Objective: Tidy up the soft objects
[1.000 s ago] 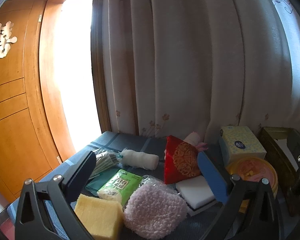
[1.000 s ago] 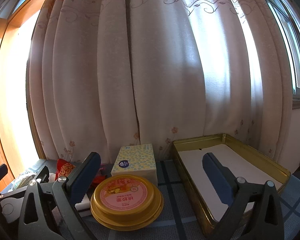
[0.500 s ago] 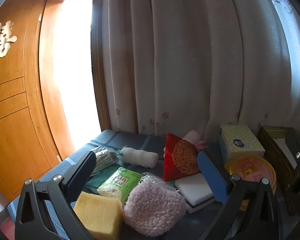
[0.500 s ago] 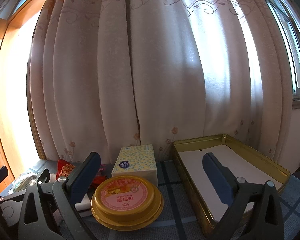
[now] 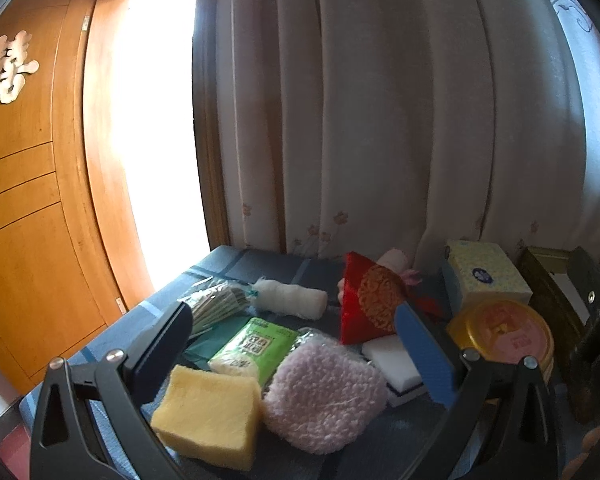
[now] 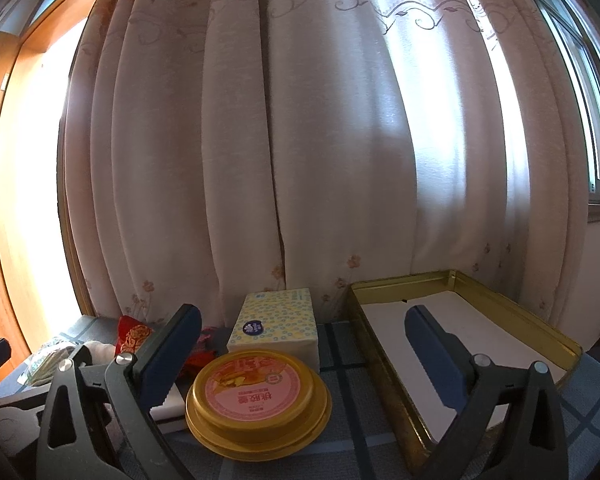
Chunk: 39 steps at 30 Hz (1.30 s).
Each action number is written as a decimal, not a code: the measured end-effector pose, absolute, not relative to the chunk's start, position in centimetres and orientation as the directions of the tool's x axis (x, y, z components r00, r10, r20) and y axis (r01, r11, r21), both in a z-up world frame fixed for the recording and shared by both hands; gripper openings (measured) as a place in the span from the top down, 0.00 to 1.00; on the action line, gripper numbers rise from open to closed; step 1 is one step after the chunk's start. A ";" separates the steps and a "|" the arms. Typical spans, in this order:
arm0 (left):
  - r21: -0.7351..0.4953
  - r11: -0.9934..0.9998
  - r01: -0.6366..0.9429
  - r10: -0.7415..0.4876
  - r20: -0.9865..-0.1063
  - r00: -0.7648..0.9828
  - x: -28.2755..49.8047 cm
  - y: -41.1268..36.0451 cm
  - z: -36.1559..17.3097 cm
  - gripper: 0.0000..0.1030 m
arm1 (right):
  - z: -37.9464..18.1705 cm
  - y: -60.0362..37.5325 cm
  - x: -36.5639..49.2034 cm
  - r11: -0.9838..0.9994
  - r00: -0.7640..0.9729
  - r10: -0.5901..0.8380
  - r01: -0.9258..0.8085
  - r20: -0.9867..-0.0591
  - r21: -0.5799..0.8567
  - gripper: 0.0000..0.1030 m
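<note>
Lying between the left tool's (image 5: 292, 344) wide-open, empty jaws: pink pad (image 5: 324, 402).

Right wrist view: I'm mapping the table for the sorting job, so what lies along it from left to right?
Red embroidered pouch → floral tissue pack → gold tin tray. The round gold tin overlaps the tissue pack, so I leave it out.

My left gripper (image 5: 292, 344) gapes over a tight clutter: yellow sponge (image 5: 208, 414) touching pink puff (image 5: 324, 400), green packet (image 5: 256, 346) behind, no lane between. Bare cloth only at far-left table (image 5: 260, 264). On the right, gold tray (image 6: 384, 364) lies open inside; round tin (image 6: 256, 400) and tissue pack (image 6: 276, 324) block the left approach.
</note>
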<state>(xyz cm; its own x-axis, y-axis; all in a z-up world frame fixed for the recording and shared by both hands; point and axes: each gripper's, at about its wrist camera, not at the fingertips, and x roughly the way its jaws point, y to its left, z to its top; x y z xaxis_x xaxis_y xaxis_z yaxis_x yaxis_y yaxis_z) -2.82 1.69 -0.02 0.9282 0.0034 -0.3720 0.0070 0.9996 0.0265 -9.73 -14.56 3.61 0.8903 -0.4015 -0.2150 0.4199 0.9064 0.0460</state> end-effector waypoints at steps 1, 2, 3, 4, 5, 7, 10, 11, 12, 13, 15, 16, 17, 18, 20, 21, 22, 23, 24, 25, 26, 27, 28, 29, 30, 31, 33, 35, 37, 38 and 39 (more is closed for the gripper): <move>0.028 1.000 0.007 0.004 -0.376 0.927 -2.8 1.9 0.0 0.00 | 3.6 -14.6 -9.7 0.907 0.891 -0.401 0.419 -0.215 0.046 0.00; 0.033 0.999 0.006 0.007 -0.382 0.924 -2.7 2.0 0.0 0.00 | 3.6 -14.5 -9.8 0.908 0.892 -0.399 0.417 -0.213 0.046 0.00; 0.042 0.999 0.001 0.015 -0.391 0.920 -2.9 2.3 -0.1 0.00 | 3.6 -14.5 -9.8 0.908 0.892 -0.398 0.416 -0.212 0.046 0.00; 0.042 0.999 -0.001 0.018 -0.396 0.918 -2.9 2.6 -0.1 0.00 | 3.5 -14.4 -9.9 0.909 0.893 -0.397 0.415 -0.211 0.045 0.00; 0.039 0.999 -0.001 0.017 -0.400 0.917 -3.1 3.1 -0.2 0.00 | 3.6 -14.4 -9.9 0.910 0.895 -0.395 0.412 -0.209 0.045 0.00; 0.046 0.999 -0.009 0.027 -0.410 0.912 -3.3 4.1 -0.2 0.00 | 3.5 -14.4 -9.9 0.912 0.897 -0.392 0.408 -0.206 0.044 0.00; 0.040 0.999 -0.033 0.047 -0.430 0.902 -3.5 6.3 -0.4 0.00 | 3.5 -14.2 -9.9 0.914 0.899 -0.387 0.403 -0.207 0.040 0.00; 0.037 0.998 -0.043 0.055 -0.439 0.897 -3.5 7.2 -0.5 0.00 | 3.5 -14.2 -9.9 0.916 0.900 -0.384 0.400 -0.208 0.040 0.00; 0.037 0.997 -0.065 0.074 -0.458 0.886 -3.3 8.2 -0.6 0.00 | 3.5 -14.2 -9.8 0.917 0.900 -0.382 0.398 -0.209 0.039 0.01; 0.037 0.997 -0.074 0.082 -0.468 0.880 -3.2 8.8 -0.7 0.00 | 3.5 -14.1 -9.8 0.918 0.901 -0.379 0.395 -0.210 0.039 0.01; 0.025 0.996 -0.080 0.082 -0.490 0.868 -3.0 10.3 -0.9 0.00 | 3.5 -14.1 -9.8 0.920 0.903 -0.375 0.391 -0.210 0.039 0.01; 0.016 0.997 -0.070 0.068 -0.505 0.861 -2.9 11.0 -1.0 0.00 | 3.5 -14.1 -9.8 0.921 0.904 -0.372 0.388 -0.209 0.040 0.01; 0.011 0.998 -0.058 0.055 -0.516 0.855 -2.8 11.3 -1.2 0.01 | 3.5 -14.1 -9.9 0.923 0.906 -0.368 0.384 -0.209 0.041 0.01; 0.006 0.999 -0.044 0.041 -0.531 0.846 -2.8 11.7 -1.3 0.01 | 3.5 -14.1 -9.9 0.925 0.909 -0.361 0.377 -0.209 0.043 0.01; -0.007 0.999 -0.036 0.026 -0.562 0.827 -2.5 12.3 -1.6 0.01 | 3.5 -14.0 -9.8 0.932 0.915 -0.342 0.359 -0.212 0.046 0.01; -0.016 0.999 -0.038 0.022 -0.574 0.819 -2.3 12.4 -1.8 0.02 | 3.4 -13.9 -9.8 0.938 0.920 -0.327 0.344 -0.215 0.048 0.01; -0.023 0.999 -0.043 0.021 -0.591 0.806 -1.9 12.4 -2.1 0.02 | 3.4 -13.8 -9.7 0.943 0.924 -0.312 0.330 -0.220 0.049 0.01; -0.034 0.999 -0.041 0.012 -0.610 0.792 -1.6 12.4 -2.4 0.04 | 3.3 -13.7 -9.6 0.947 0.927 -0.299 0.317 -0.226 0.047 0.01; -0.054 0.998 -0.029 -0.012 -0.631 0.775 -1.3 12.2 -2.8 0.07 | 3.2 -13.5 -9.5 0.952 0.930 -0.286 0.304 -0.232 0.045 0.01; -0.082 0.997 -0.007 -0.048 -0.651 0.757 -1.2 12.0 -3.1 0.08 | 3.2 -13.4 -9.4 0.955 0.932 -0.276 0.294 -0.236 0.043 0.01; -0.104 0.994 0.012 -0.078 -0.663 0.745 -1.1 11.6 -3.4 0.08 | 3.2 -13.2 -9.3 0.958 0.934 -0.265 0.282 -0.240 0.042 0.01; -0.111 0.994 0.024 -0.092 -0.666 0.740 -1.1 11.2 -3.6 0.08 | 3.1 -13.1 -9.2 0.960 0.935 -0.258 0.276 -0.242 0.040 0.01; -0.105 0.994 0.030 -0.093 -0.667 0.739 -1.3 10.8 -3.6 0.08 | 3.1 -13.1 -9.2 0.962 0.936 -0.254 0.271 -0.244 0.039 0.01; -0.092 0.995 0.038 -0.090 -0.668 0.738 -1.2 10.2 -3.6 0.08 | 3.1 -13.0 -9.2 0.962 0.936 -0.253 0.269 -0.246 0.036 0.01; -0.076 0.996 0.051 -0.089 -0.672 0.735 -1.2 9.6 -3.8 0.08 | 3.1 -12.9 -9.1 0.963 0.936 -0.251 0.268 -0.248 0.036 0.01; -0.060 0.996 0.068 -0.091 -0.680 0.727 -1.1 9.0 -3.9 0.08 | 3.1 -12.9 -9.1 0.964 0.936 -0.247 0.264 -0.251 0.037 0.01; -0.026 0.995 0.095 -0.086 -0.697 0.712 -0.9 8.0 -4.5 0.12 | 3.0 -12.9 -9.0 0.966 0.937 -0.238 0.256 -0.257 0.039 0.01; -0.010 0.995 0.095 -0.073 -0.718 0.692 -0.7 7.8 -5.0 0.22 | 3.0 -12.8 -9.1 0.968 0.939 -0.229 0.246 -0.258 0.037 0.01; -0.057 0.994 0.098 -0.108 -0.726 0.679 -0.5 8.5 -5.1 0.37 | 3.1 -12.8 -9.0 0.972 0.941 -0.218 0.234 -0.260 0.034 0.01; -0.081 0.992 0.097 -0.125 -0.723 0.679 -0.6 8.9 -5.0 0.38 | 3.0 -12.7 -9.0 0.974 0.942 -0.211 0.226 -0.260 0.031 0.01; -0.094 0.991 0.100 -0.137 -0.717 0.684 -0.8 9.2 -4.9 0.39 | 3.0 -12.6 -9.0 0.975 0.943 -0.205 0.220 -0.261 0.029 0.01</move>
<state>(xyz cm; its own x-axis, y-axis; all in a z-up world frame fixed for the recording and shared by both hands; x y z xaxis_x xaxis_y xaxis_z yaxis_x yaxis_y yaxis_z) -0.77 9.24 -4.92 0.6835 -0.1367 -0.7170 0.0995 0.9906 -0.0940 -8.96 -12.60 3.03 0.9433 -0.2047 -0.2614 0.2198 0.9751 0.0293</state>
